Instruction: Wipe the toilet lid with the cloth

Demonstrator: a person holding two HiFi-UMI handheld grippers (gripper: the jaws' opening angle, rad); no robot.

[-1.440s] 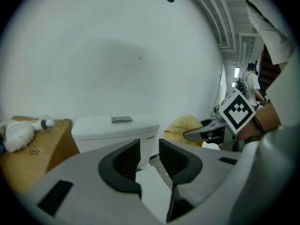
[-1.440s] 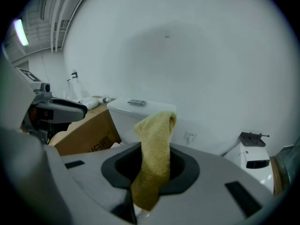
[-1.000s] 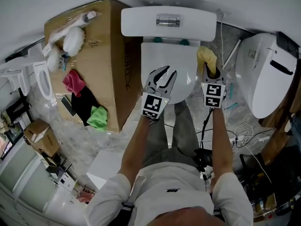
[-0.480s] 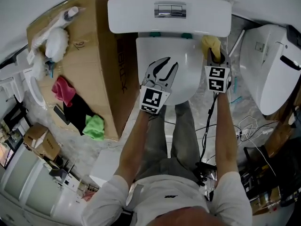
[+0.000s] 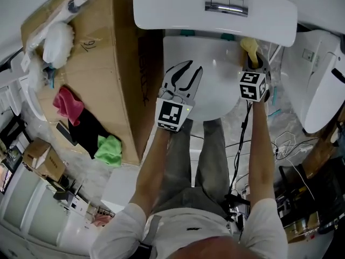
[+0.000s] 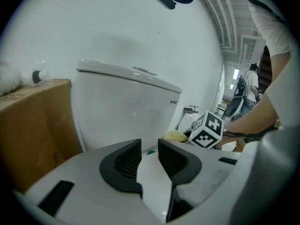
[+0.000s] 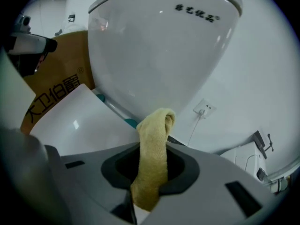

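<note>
The right gripper (image 5: 253, 63) is pinching the bunched yellow cloth (image 5: 249, 46), which is looking soft and floppy, near the toilet lid (image 5: 207, 88), while the left gripper (image 5: 186, 75) is hanging open, empty.

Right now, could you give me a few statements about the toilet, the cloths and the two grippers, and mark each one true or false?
1. The right gripper holds a yellow cloth. True.
2. The left gripper grips a green cloth. False: its jaws stand apart with nothing between them, and the green cloth lies on the box.
3. The lid is up. False: it is down, closed over the bowl.
4. A pink cloth lies on the box. True.
</note>
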